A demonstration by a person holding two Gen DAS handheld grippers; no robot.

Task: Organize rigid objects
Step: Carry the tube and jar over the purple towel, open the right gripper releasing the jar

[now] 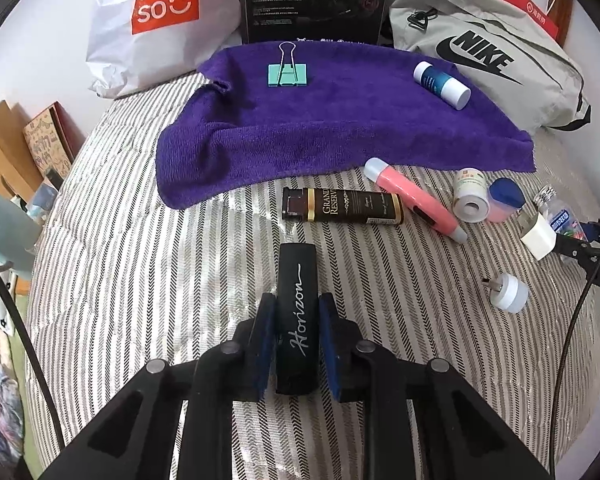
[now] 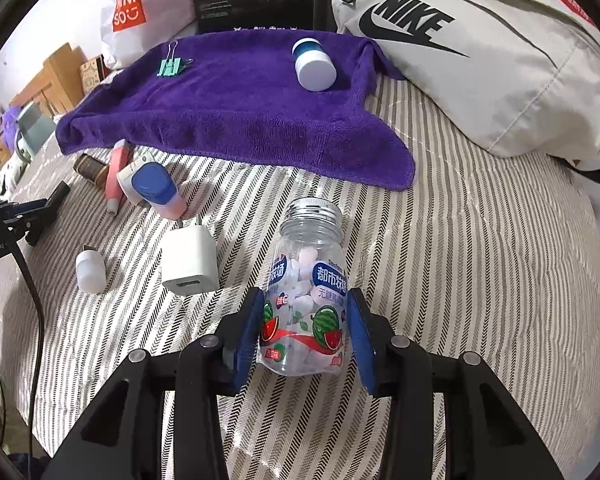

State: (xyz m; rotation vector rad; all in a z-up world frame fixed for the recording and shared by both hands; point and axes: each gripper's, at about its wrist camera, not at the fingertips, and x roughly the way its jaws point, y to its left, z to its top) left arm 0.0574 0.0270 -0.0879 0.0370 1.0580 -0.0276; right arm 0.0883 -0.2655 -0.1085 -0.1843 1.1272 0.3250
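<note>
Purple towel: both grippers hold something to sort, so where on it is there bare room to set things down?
The purple towel is bare between the green binder clip and the blue-and-white bottle, and across its whole near half. Crowded: the bedspread off its near right edge, around the pink tube.

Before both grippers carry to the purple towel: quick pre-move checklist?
1. Left gripper shut on the black Horizon case: ok.
2. Right gripper gripping the candy bottle: cannot tell, a gap shows at one pad.
3. Bottle's metal cap on: ok.
4. Free room on the purple towel between the binder clip and the blue-and-white bottle: ok.
5. White charger clear of the candy bottle: ok.
</note>
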